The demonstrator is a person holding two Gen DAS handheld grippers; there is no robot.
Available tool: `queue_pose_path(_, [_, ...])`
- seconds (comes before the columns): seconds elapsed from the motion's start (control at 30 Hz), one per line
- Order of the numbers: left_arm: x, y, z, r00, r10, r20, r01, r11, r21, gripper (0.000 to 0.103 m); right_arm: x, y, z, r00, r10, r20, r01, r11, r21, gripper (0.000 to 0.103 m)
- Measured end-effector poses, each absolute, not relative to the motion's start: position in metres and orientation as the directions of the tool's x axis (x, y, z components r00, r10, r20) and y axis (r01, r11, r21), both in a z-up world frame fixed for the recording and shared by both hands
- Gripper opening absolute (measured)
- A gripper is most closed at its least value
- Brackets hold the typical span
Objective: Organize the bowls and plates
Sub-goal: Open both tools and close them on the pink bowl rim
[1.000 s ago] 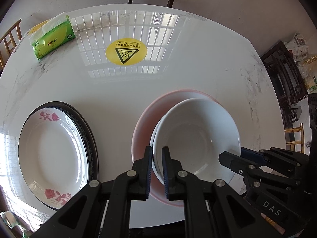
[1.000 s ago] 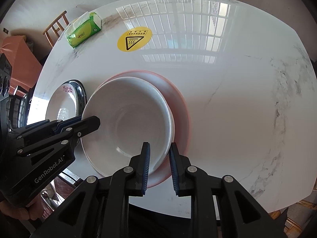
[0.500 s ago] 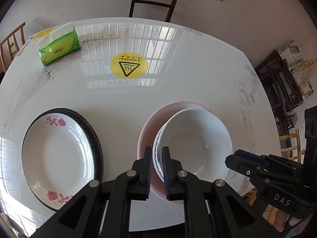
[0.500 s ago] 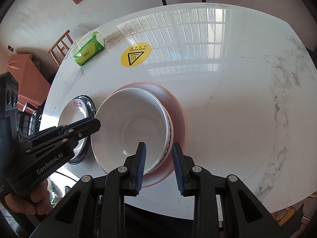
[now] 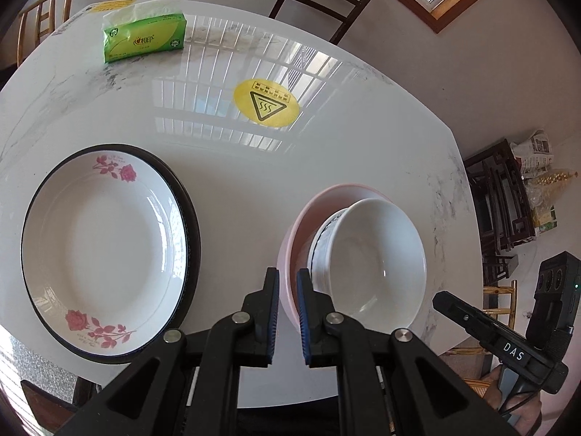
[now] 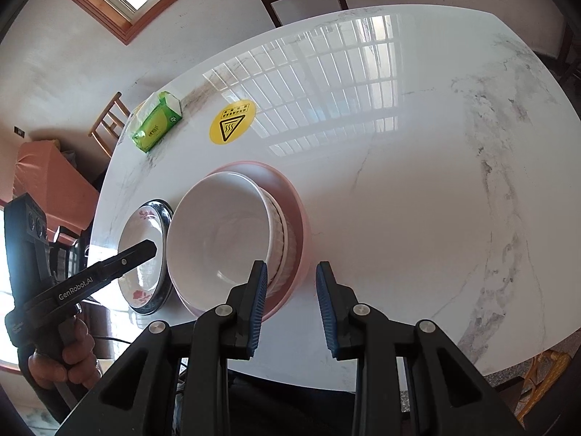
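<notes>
just ahead of right gripper [image 6: 290, 305]: bowls [image 6: 221, 243].

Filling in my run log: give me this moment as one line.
left tongs: nearly shut, empty | right tongs: open, empty | white bowl: nested in pink bowl | rose plate: on dark plate

Bowls [image 5: 374, 265] nest right of stacked plates [image 5: 101, 247]; tissue pack [image 5: 145, 40] and sticker [image 5: 267, 103] lie behind.
</notes>
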State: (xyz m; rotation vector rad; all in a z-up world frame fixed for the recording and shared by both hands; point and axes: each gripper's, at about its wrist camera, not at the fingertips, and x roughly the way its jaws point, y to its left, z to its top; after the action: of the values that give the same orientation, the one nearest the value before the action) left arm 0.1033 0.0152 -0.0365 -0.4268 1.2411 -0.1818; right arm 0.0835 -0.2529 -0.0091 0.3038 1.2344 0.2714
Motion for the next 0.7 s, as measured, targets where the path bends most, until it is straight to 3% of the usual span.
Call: queue_pose_path(0.7, [0.113, 0.008, -0.066, 0.270, -0.371, -0.888, -0.110, 0.905, -0.411, 0.011, 0.095, -0.241, -0.040, 0.261, 0.289, -0.921, -0.027, 0.956, 0.292, 0.027])
